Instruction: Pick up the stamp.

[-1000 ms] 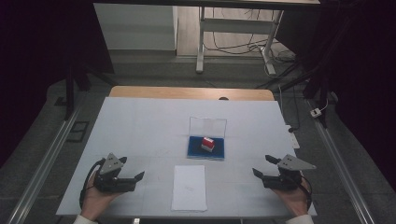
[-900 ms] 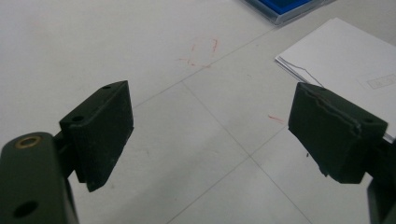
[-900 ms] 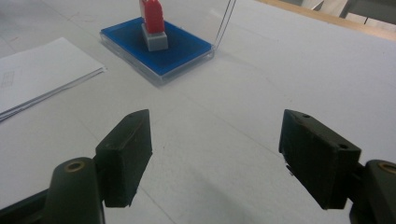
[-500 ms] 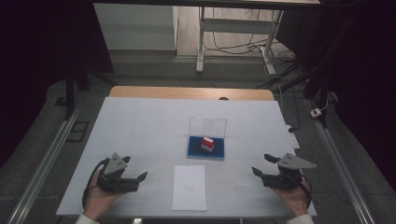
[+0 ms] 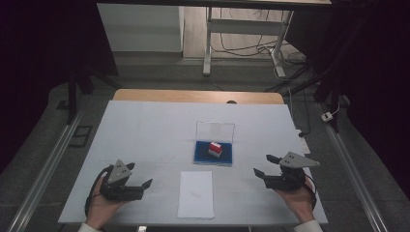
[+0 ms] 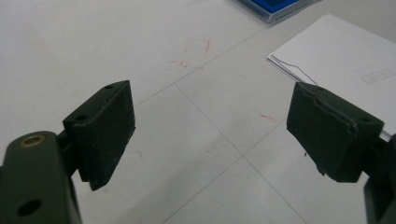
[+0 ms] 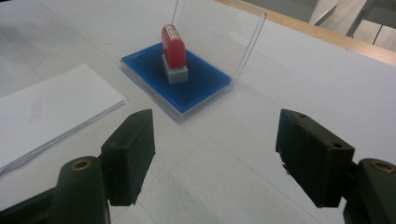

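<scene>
A red stamp with a grey base [image 5: 215,148] [image 7: 173,46] stands on a blue ink pad [image 5: 200,153] [image 7: 205,81], whose clear lid [image 5: 215,131] [image 7: 219,32] is tipped up behind it. A white paper sheet [image 5: 196,193] [image 6: 345,60] [image 7: 51,105] lies in front of the pad. My left gripper [image 5: 140,175] [image 6: 210,126] rests low at the sheet's left, open, over bare mat. My right gripper [image 5: 262,165] [image 7: 215,144] hovers right of the sheet and faces the pad. Its jaws have just been closing a little, still open with nothing between them.
A white mat [image 5: 145,125] covers the table, with a wooden edge [image 5: 193,95] at the far side. Faint red pen marks [image 6: 196,51] show on the mat. Metal rails [image 5: 43,169] run along both sides. A desk frame and cables [image 5: 241,48] lie beyond.
My right gripper has lifted slightly and drifted left toward the ink pad. The left gripper has stayed put.
</scene>
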Action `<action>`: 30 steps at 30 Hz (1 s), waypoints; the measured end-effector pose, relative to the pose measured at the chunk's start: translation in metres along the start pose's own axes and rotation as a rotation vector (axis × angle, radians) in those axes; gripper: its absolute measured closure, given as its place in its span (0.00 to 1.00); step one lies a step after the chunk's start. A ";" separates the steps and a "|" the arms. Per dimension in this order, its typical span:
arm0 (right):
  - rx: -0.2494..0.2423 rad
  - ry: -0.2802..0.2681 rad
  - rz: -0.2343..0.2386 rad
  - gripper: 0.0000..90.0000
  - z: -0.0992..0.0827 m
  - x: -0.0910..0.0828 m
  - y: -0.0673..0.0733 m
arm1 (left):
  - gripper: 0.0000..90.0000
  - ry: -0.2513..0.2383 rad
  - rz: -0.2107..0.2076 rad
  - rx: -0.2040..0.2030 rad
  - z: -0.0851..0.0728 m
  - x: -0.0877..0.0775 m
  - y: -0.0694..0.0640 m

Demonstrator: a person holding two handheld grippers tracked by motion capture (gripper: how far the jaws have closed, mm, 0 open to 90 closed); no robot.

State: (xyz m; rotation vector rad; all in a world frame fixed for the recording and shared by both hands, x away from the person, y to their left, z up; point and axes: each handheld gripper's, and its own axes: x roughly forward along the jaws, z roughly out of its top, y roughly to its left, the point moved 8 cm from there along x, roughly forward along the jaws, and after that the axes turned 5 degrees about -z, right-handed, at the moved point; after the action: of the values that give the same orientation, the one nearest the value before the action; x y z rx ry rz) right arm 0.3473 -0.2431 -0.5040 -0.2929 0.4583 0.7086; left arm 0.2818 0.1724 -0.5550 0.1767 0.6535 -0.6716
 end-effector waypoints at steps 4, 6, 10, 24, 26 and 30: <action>0.004 0.001 0.014 0.31 0.006 0.003 0.000 | 0.17 0.002 -0.004 0.001 0.000 0.001 -0.001; 0.006 0.007 0.024 0.31 0.008 0.006 0.000 | 0.17 0.004 -0.004 0.002 0.000 0.001 -0.002; -0.001 0.023 0.038 0.31 0.010 0.013 0.001 | 0.17 0.013 0.000 -0.001 -0.001 0.002 -0.001; -0.026 0.053 0.072 0.31 0.032 0.035 0.006 | 0.17 0.020 -0.004 -0.007 -0.003 0.003 0.001; -0.029 0.055 0.078 0.31 0.036 0.038 0.008 | 0.17 0.021 -0.005 -0.006 -0.003 0.003 0.001; -0.037 0.058 0.086 0.31 0.044 0.045 0.012 | 0.17 0.024 -0.004 -0.010 -0.004 0.003 0.002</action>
State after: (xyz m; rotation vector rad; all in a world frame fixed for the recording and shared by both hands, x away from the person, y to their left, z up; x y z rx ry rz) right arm 0.3824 -0.1917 -0.4898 -0.3305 0.5162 0.7948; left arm 0.2835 0.1737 -0.5600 0.1749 0.6798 -0.6706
